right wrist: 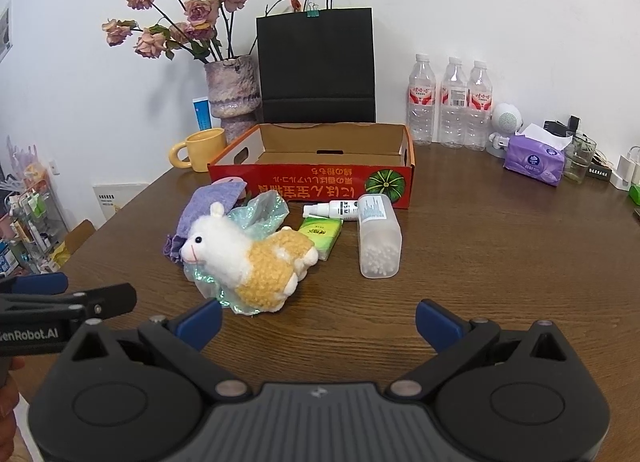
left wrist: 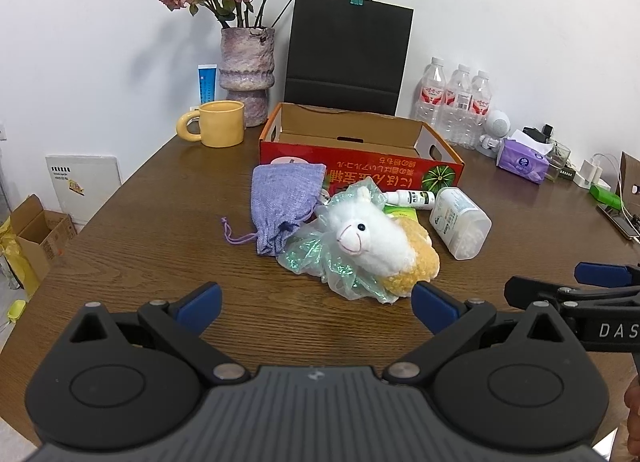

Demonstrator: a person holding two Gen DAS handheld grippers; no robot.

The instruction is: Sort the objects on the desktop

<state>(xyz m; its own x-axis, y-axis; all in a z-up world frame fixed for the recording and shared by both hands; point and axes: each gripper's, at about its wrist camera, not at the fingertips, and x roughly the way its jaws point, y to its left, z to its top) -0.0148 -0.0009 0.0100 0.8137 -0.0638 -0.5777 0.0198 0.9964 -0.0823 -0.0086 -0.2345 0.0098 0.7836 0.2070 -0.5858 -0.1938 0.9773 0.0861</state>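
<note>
Both the left gripper (left wrist: 316, 304) and right gripper (right wrist: 318, 320) are held spread and empty at frame bottom, since the plush toy (right wrist: 248, 262) at centre lies unsorted before the open box (right wrist: 312, 177).

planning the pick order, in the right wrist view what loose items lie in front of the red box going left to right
purple pouch → alpaca plush → green tissue pack → clear cotton swab jar. The white spray bottle overlaps the pack and jar, so it is left out.
</note>
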